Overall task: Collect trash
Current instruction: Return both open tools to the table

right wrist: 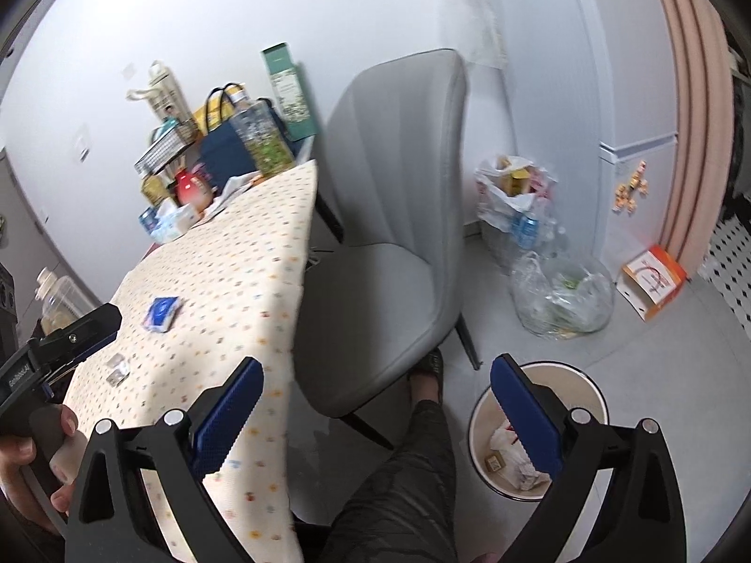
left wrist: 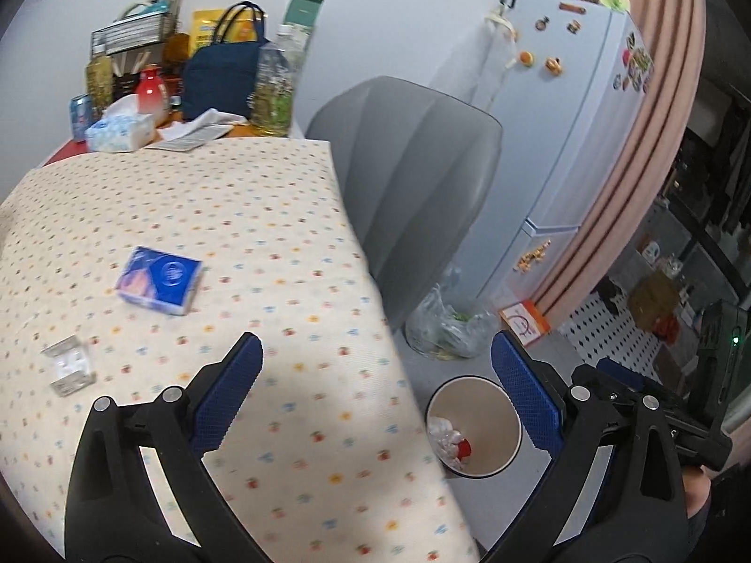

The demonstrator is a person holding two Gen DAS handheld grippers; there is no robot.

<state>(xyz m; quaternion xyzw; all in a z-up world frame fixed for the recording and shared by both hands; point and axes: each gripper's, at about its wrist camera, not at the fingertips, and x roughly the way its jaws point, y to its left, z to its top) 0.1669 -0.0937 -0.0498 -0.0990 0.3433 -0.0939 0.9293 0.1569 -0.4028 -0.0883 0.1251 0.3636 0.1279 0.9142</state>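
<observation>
A blue tissue pack [left wrist: 159,280] and a clear plastic wrapper [left wrist: 69,365] lie on the dotted tablecloth [left wrist: 263,244]; both also show in the right wrist view, the pack [right wrist: 162,313] and the wrapper [right wrist: 117,369]. A round bin [left wrist: 474,426] stands on the floor beside the table and holds crumpled trash; it also shows in the right wrist view [right wrist: 582,382]. My left gripper [left wrist: 375,361] is open and empty over the table's right edge. My right gripper [right wrist: 375,384] is open and empty, above the chair and the bin.
A grey chair [right wrist: 389,244] stands at the table's right side. Clear plastic bags [right wrist: 561,298] and an orange box [right wrist: 655,288] lie on the floor by the fridge [left wrist: 572,108]. Bottles, a navy bag [left wrist: 220,82] and a tissue box [left wrist: 119,133] crowd the table's far end.
</observation>
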